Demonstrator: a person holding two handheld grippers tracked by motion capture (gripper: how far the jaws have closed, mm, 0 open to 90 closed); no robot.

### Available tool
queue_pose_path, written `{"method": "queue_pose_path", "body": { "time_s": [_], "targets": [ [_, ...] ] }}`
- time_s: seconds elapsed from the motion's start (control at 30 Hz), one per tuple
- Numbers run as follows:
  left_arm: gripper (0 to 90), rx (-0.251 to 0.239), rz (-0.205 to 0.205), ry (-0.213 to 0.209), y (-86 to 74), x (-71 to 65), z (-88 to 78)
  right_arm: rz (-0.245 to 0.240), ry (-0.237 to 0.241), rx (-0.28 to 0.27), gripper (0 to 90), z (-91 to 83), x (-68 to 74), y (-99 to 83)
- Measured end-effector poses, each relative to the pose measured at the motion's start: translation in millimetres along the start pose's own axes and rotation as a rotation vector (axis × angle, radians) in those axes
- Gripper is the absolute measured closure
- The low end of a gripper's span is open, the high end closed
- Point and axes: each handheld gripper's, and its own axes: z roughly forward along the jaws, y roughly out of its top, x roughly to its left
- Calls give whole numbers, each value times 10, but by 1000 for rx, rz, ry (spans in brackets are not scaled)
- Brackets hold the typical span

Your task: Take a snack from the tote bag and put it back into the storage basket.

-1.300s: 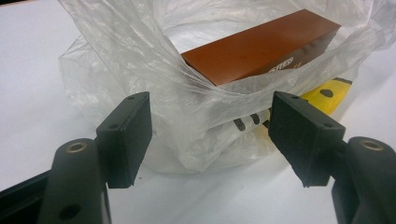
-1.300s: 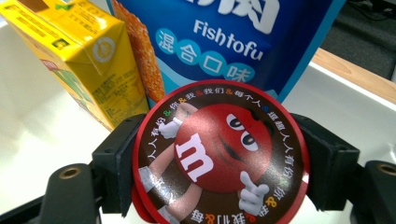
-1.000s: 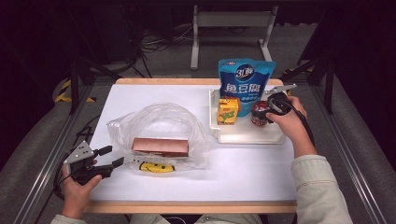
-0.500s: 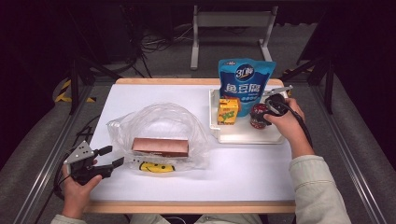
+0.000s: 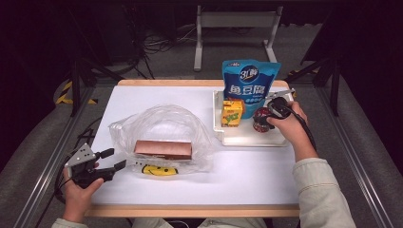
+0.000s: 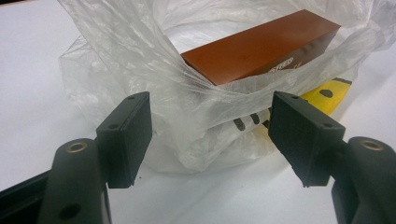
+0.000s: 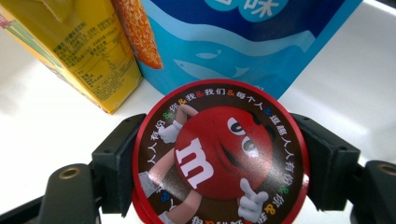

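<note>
On the white tray (image 5: 247, 138) at the table's right side, we see the right gripper (image 5: 267, 114) closed around a round red candy tin with a cartoon lid (image 7: 219, 154). Both black jaws press flat against its sides in the right gripper view, one on each flank, the lid facing up at the camera. Just beyond the tin stand a yellow drink carton (image 7: 74, 51) and a tall blue snack pouch printed with a fish (image 7: 243, 42), the two touching each other; in the high view the tin (image 5: 261, 118) sits in front of the pouch and to the right of the carton.

At the near left edge of the white table (image 5: 247, 171), we note the left gripper (image 5: 114, 159) with jaws spread wide and gripping nothing. Its tips sit just beside the crumpled clear plastic bag (image 6: 140, 60). Whether either pad touches the film we cannot tell. Inside the bag lies a long brown rectangular box (image 6: 261, 46), flat, with a yellow smiley face print (image 6: 327, 93) showing low on the bag.
</note>
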Motion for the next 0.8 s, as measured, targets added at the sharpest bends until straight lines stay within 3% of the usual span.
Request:
{"method": "queue_pose_path", "body": {
  "time_s": [0.27,0.53,0.73,0.8],
  "targets": [
    [311,0,0,-1,0,0,-1,11,-6,11,234,0,-4,-19],
    [311,-1,0,1,0,1,-4,-4,-34,-59,197,-91,41,25],
    [312,0,2,-1,1,-2,0,-22,-66,-107,344,-274,81,68],
    [312,-1,1,-1,1,-1,-1,-33,-68,-120,439,-338,107,80]
  ]
}}
